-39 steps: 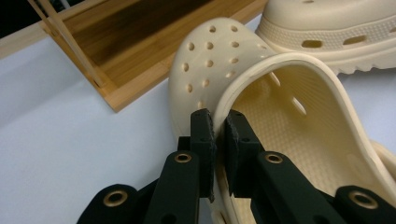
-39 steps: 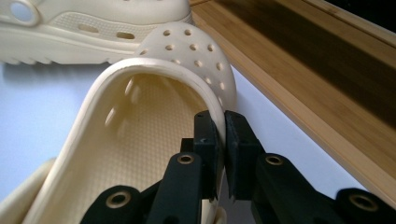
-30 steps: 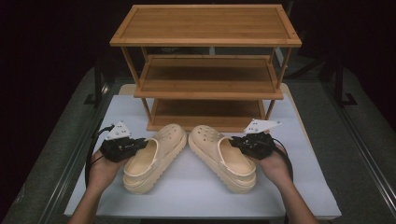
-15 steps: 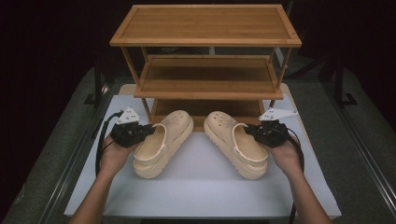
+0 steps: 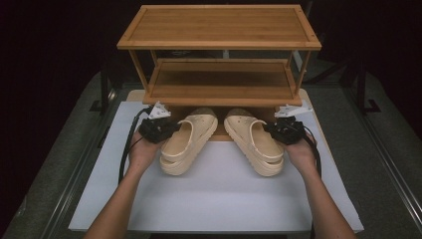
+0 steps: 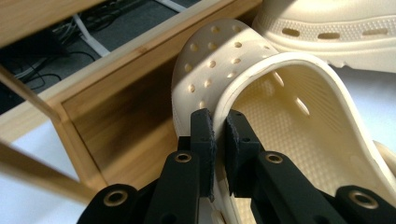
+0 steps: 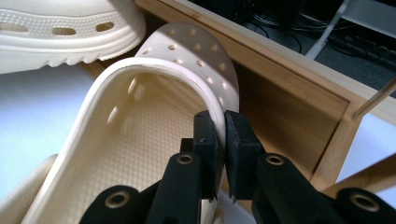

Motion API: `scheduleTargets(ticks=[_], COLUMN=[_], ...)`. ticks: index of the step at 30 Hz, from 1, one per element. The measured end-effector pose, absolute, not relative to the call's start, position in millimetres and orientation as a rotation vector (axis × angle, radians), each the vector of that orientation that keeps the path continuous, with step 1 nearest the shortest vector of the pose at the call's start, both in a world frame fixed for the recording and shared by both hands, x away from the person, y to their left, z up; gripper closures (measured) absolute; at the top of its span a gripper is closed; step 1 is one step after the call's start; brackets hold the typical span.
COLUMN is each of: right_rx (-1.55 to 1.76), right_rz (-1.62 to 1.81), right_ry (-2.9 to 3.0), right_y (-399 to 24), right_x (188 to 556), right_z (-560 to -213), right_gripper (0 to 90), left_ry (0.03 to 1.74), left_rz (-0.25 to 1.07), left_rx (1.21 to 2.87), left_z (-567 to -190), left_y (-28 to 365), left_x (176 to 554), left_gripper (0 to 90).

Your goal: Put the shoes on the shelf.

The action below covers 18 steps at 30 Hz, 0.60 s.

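Two cream clogs lie on the white table with their toes at the bottom shelf of the wooden rack (image 5: 219, 40). My left gripper (image 5: 169, 129) is shut on the outer rim of the left clog (image 5: 186, 142); in the left gripper view its pads (image 6: 203, 133) pinch that clog's upper edge (image 6: 243, 70). My right gripper (image 5: 272, 128) is shut on the outer rim of the right clog (image 5: 254, 139); in the right gripper view the pads (image 7: 236, 135) clamp that clog's wall (image 7: 187, 56). Both toes reach under the rack's lowest board (image 6: 126, 107).
The three-tier bamboo rack stands at the table's far side, its middle shelf (image 5: 221, 82) and top bare. The white table top (image 5: 214, 199) stretches in front of the clogs. Dark floor and rails (image 5: 383, 149) flank the table.
Both hands have pushed their clogs away from the person, toward the rack. The toes now lie at the bottom shelf, and the clogs have spread a little apart.
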State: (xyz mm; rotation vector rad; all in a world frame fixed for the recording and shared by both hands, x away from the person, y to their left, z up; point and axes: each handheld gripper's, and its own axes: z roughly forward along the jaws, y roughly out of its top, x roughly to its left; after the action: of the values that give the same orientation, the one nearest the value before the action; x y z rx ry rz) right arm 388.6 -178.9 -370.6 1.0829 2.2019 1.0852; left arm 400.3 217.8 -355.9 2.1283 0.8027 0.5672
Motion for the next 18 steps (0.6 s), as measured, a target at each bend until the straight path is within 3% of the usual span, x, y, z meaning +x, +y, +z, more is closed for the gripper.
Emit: scheduleTargets(ticks=[12,18], right_rx=[1.096,1.116], right_rz=[1.060,1.056], right_ry=[2.160,2.134], right_y=[-166,-164], right_x=[413,422], right_z=[-373,-375], right_gripper=[83.5,83.5], left_ry=[0.822,0.855], left_rz=[0.680,0.702], left_rx=[2.180,2.129], left_z=[-369,-375], left_y=[188,182], left_x=[424,432], left_gripper=[83.1,83.0])
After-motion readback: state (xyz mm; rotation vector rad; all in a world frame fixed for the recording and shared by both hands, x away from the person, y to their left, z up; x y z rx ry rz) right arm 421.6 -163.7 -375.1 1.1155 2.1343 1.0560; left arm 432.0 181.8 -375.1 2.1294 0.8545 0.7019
